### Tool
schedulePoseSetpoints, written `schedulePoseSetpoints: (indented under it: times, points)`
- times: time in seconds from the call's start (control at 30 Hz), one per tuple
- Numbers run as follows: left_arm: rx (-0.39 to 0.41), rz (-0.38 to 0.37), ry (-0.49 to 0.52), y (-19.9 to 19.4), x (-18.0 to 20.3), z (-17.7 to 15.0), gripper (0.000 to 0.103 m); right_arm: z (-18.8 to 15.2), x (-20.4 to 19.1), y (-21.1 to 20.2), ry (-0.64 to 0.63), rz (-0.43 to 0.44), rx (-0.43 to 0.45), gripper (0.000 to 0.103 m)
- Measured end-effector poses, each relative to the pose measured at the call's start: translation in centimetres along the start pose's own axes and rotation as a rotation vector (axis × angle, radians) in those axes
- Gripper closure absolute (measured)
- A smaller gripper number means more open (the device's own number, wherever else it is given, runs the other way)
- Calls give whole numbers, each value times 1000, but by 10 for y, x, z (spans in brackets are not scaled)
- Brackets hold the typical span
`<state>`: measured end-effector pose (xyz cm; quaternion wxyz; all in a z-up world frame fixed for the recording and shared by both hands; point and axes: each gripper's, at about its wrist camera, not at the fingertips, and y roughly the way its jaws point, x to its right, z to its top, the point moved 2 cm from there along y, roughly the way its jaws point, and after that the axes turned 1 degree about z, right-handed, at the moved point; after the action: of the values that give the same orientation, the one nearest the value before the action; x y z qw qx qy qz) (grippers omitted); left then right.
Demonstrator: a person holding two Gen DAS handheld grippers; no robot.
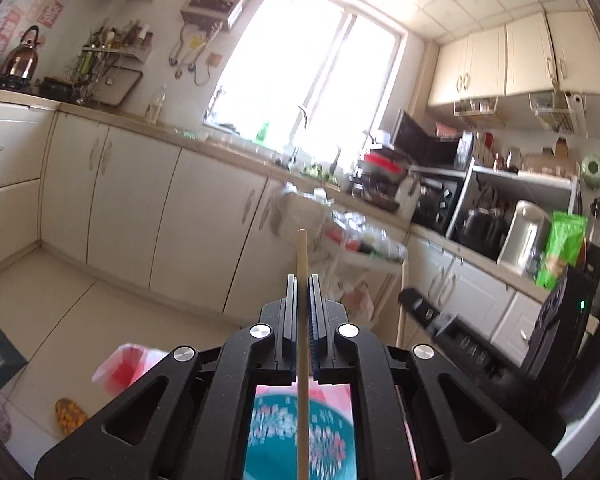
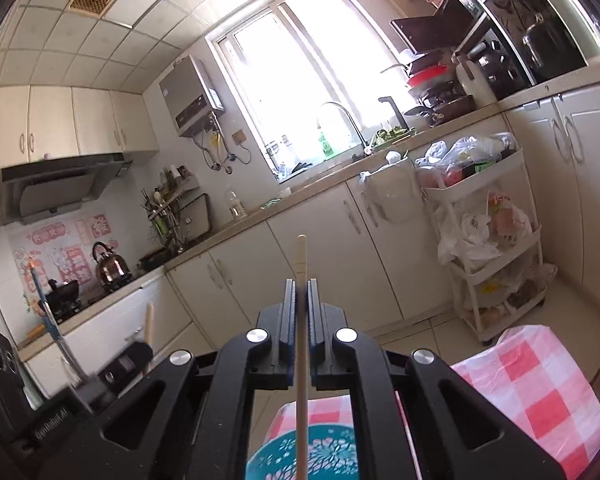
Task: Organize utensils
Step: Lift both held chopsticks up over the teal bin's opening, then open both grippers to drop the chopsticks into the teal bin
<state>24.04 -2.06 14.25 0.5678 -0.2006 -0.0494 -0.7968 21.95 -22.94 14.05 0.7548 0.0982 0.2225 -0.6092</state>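
While both tongs are pointing out across the kitchen, the left tongs (image 1: 302,280) are clamping shut on a wooden chopstick (image 1: 302,320) — the right tongs (image 2: 301,285) are pinching a paler chopstick (image 2: 301,320) likewise — above a teal floral bowl (image 2: 324,456) sitting on the checked bench (image 2: 540,392).

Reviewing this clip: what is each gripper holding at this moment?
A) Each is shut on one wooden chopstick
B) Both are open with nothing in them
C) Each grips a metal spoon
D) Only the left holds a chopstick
A: the left gripper pinches a chopstick between its closed fingers, and the right gripper pinches another chopstick the same way.
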Motion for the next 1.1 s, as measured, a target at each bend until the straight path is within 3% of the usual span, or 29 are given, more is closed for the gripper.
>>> schedulePoseSetpoints:
  times: [0.23, 0.5, 0.63, 0.7, 0.87, 1.1]
  points:
    - [-2, 21, -46, 45, -11, -23, 98, -23, -1, 34, -93, -37, -82, 97]
    - [-104, 78, -11, 51, -25, -64, 98, -52, 14, 36, -91, -32, -217, 96]
    - [-164, 95, 13, 43, -29, -80, 96, -58, 24, 11, -55, -32, -237, 81]
    - [-190, 99, 28, 34, -30, -85, 93, -60, 31, -8, -47, -39, -247, 78]
    - [-197, 139, 52, -6, -33, -91, 51, -81, 60, -66, -30, -78, -351, 77]
    - [-243, 194, 53, -68, -49, -122, 33, -168, 90, -109, -120, -117, -692, 78]
